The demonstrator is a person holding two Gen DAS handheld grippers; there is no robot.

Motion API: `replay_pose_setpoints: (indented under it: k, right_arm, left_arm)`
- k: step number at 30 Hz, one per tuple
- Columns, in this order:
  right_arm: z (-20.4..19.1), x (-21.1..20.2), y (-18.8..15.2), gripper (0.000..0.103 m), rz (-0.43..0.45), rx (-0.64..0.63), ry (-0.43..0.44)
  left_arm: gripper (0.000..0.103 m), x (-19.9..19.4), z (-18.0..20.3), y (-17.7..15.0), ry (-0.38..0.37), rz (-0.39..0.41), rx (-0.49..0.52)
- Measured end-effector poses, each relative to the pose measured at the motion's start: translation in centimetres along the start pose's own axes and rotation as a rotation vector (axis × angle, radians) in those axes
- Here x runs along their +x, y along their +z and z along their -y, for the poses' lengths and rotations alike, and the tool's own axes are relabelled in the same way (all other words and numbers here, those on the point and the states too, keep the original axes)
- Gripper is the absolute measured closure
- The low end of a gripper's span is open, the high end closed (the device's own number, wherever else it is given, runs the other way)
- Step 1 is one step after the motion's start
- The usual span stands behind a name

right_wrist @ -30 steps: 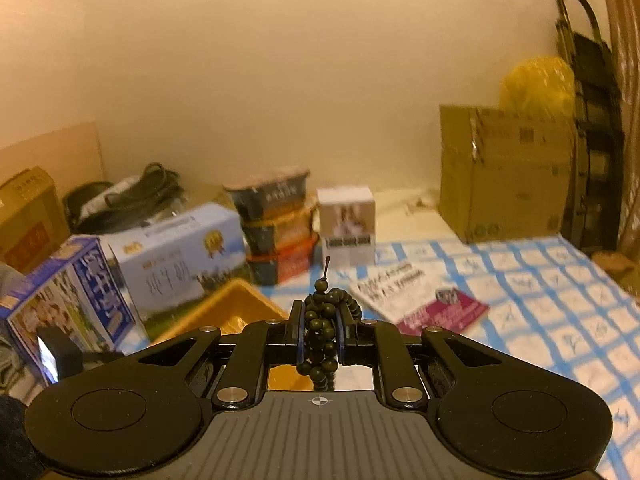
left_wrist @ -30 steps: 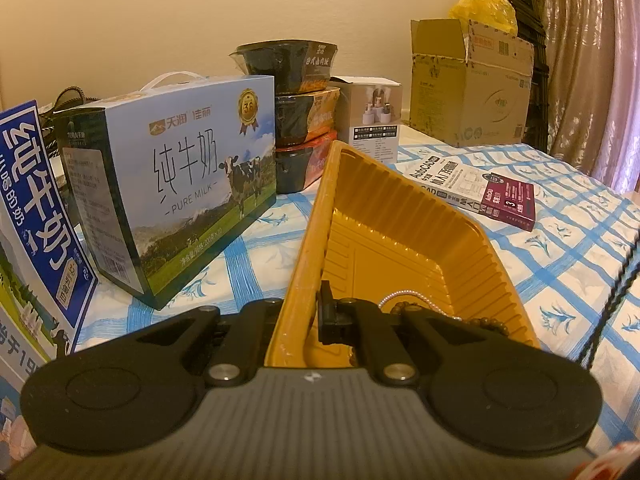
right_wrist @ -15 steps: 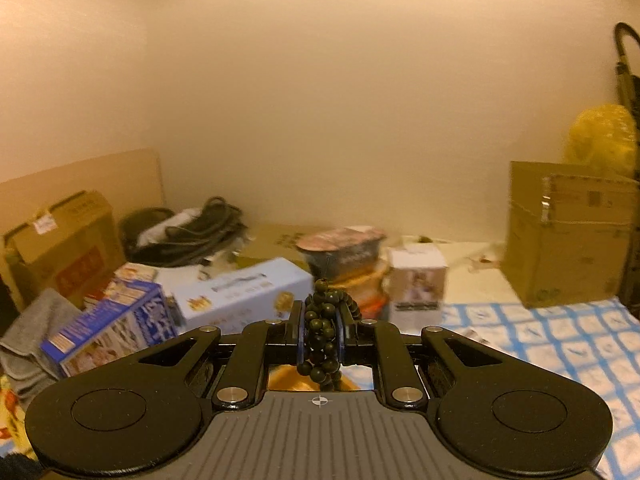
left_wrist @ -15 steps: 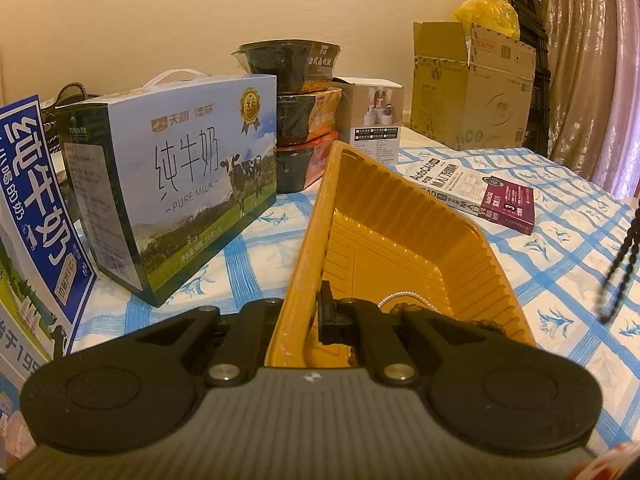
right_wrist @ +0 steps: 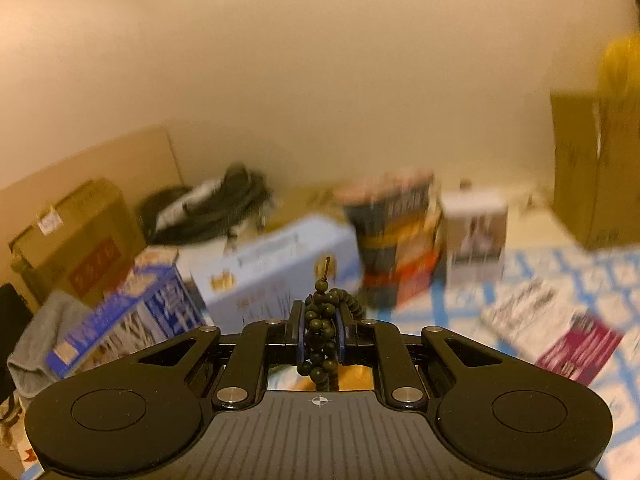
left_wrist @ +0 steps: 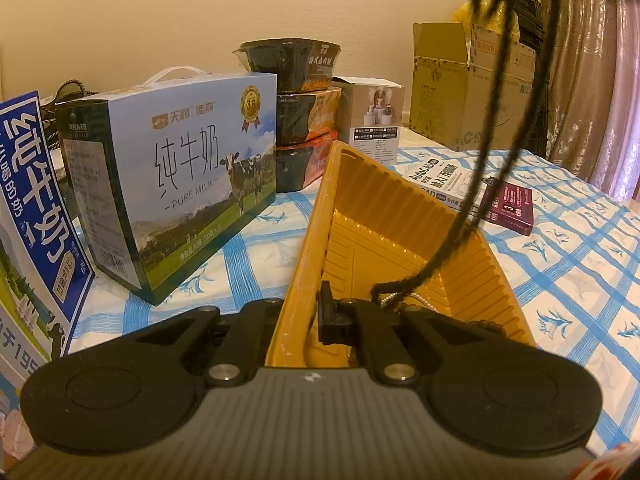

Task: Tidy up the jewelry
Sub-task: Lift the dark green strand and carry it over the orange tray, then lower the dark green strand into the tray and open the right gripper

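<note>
My left gripper (left_wrist: 313,312) is shut on the near left rim of the yellow ribbed tray (left_wrist: 400,216), which stands on the blue-checked tablecloth. My right gripper (right_wrist: 320,334) is shut on a bunch of dark green beads (right_wrist: 320,322), a long necklace. In the left wrist view the dark necklace (left_wrist: 480,168) hangs blurred from the top right down into the tray, and its lower end touches the tray floor. A white pearl chain (left_wrist: 390,300) and a brown bead string (left_wrist: 484,325) lie in the tray's near end.
A pure-milk box (left_wrist: 172,184) and a blue carton (left_wrist: 32,208) stand left of the tray. Stacked black bowls (left_wrist: 296,120) and a small white box (left_wrist: 374,116) are behind it. A book (left_wrist: 504,200) lies to the right, a cardboard box (left_wrist: 460,88) beyond.
The right gripper has swung left with the necklace. In the left wrist view the strand moved from the right edge to over the tray and now reaches into it. The left gripper kept still.
</note>
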State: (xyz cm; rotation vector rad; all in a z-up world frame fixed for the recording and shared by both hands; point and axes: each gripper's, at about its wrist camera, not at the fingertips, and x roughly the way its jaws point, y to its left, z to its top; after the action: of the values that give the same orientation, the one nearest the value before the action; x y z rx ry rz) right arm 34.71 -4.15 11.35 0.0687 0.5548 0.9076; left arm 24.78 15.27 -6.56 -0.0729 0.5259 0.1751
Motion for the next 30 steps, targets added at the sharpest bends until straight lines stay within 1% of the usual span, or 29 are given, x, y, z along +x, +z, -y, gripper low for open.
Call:
replay_pose_setpoints:
  k: [1, 5, 9, 13, 14, 16, 17, 18, 20, 26, 28, 30]
  right_arm:
    - [0.3, 1.2, -0.8, 0.088, -0.033, 0.01, 0.001]
    - [1.8, 4.8, -3.4, 0.088, -0.117, 0.054, -0.015]
    - [3.1, 6.6, -5.0, 0.088, -0.146, 0.074, -0.032]
    - [3.6, 7.5, -5.4, 0.088, -0.158, 0.063, -0.041]
    - [3.6, 7.5, -5.5, 0.087, -0.163, 0.063, -0.051]
    - [3.9, 7.5, -5.8, 0.072, -0.177, 0.058, -0.073]
    - [4.0, 7.4, -6.0, 0.058, -0.179, 0.058, -0.08]
    - [4.2, 7.1, -6.2, 0.053, -0.178, 0.063, -0.088]
    - [4.5, 6.7, -6.7, 0.052, -0.179, 0.073, -0.096]
    - [5.7, 4.9, -9.5, 0.05, -0.237, 0.091, -0.146]
    - [6.3, 4.3, -10.7, 0.049, -0.253, 0.1, -0.174]
    - [6.7, 3.8, -12.0, 0.049, -0.267, 0.089, -0.222]
  left_arm:
    - [0.098, 0.0, 0.0, 0.0, 0.0, 0.001, 0.001]
    - [0.098, -0.1, 0.1, 0.0, -0.003, 0.002, 0.0]
    - [0.098, -0.1, 0.0, 0.0, -0.001, 0.001, -0.001]
    - [0.098, 0.0, 0.0, 0.0, 0.0, -0.001, -0.002]
    - [0.098, 0.0, 0.0, 0.0, 0.001, -0.002, -0.003]
    - [0.098, 0.0, -0.1, -0.1, 0.001, -0.003, -0.004]
    - [0.098, 0.1, -0.1, -0.1, 0.002, -0.004, -0.004]
    - [0.098, 0.1, -0.2, -0.1, 0.002, -0.005, -0.005]
    - [0.098, 0.0, -0.2, -0.2, 0.001, -0.003, -0.005]
    - [0.097, 0.2, -0.4, -0.2, 0.005, -0.009, -0.011]
    - [0.097, 0.3, -0.6, -0.3, 0.004, -0.014, -0.022]
    - [0.097, 0.5, -0.8, -0.3, 0.002, -0.021, -0.041]
